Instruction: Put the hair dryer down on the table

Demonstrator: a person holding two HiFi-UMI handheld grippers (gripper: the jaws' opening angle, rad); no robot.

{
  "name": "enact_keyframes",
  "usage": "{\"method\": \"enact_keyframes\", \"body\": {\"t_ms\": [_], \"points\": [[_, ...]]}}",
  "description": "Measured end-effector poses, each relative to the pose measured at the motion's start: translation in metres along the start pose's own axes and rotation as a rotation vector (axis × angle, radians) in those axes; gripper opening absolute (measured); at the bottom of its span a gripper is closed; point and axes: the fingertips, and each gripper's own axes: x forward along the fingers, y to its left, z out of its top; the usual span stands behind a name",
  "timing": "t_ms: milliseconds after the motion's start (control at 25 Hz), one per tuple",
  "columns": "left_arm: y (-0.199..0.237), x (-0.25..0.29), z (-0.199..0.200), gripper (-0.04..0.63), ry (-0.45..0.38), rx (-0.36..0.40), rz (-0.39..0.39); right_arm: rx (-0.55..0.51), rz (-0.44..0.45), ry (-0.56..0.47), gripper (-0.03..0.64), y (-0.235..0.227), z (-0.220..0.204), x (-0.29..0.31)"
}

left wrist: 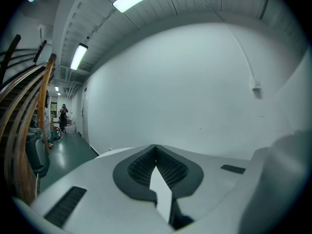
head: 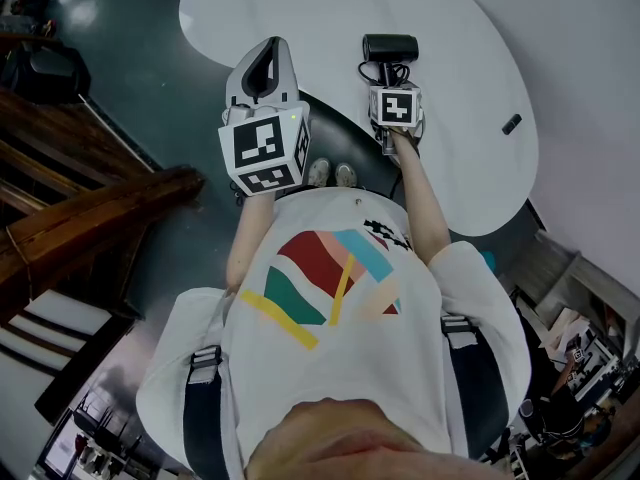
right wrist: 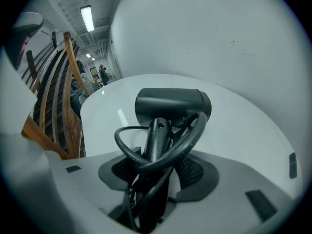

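Observation:
In the head view a black hair dryer (head: 390,46) hangs over the near part of the white oval table (head: 460,28). My right gripper (head: 392,76) is shut on its handle. The right gripper view shows the dryer (right wrist: 171,105) upright between the jaws of this gripper (right wrist: 155,168), barrel on top, with its black cord (right wrist: 141,155) looped around the handle and the table (right wrist: 234,126) beyond it. My left gripper (head: 270,56) is raised to the left of the dryer, over the table's near-left edge. Its pads meet at the tip (left wrist: 156,149) and hold nothing.
A small dark object (head: 511,123) lies on the table's right side, also seen at the right edge (right wrist: 292,165). Wooden stair rails (head: 90,208) stand to my left over a dark green floor (head: 150,78). A white wall (head: 590,88) lies behind the table.

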Motion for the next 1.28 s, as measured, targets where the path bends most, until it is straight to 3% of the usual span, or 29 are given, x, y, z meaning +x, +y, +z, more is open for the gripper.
{"method": "enact_keyframes", "body": {"t_ms": [280,600,920,1280], "points": [[0.003,-0.009,-0.002,0.015,-0.004,-0.01,-0.002,0.006,0.001,0.0,0.224,0.002,0.0,0.001],[0.0,-0.018,-0.001,0.015,-0.012,-0.015,-0.012,0.044,0.013,-0.039,0.33,-0.001,0.003,-0.004],[-0.004,-0.027,0.0,0.015,-0.027,-0.016,-0.023,0.03,0.018,-0.056,0.333,0.006,-0.004,-0.019],[-0.006,-0.035,0.003,0.015,-0.045,-0.014,-0.032,0.017,0.014,-0.197,0.333,0.003,0.043,-0.062]]}}
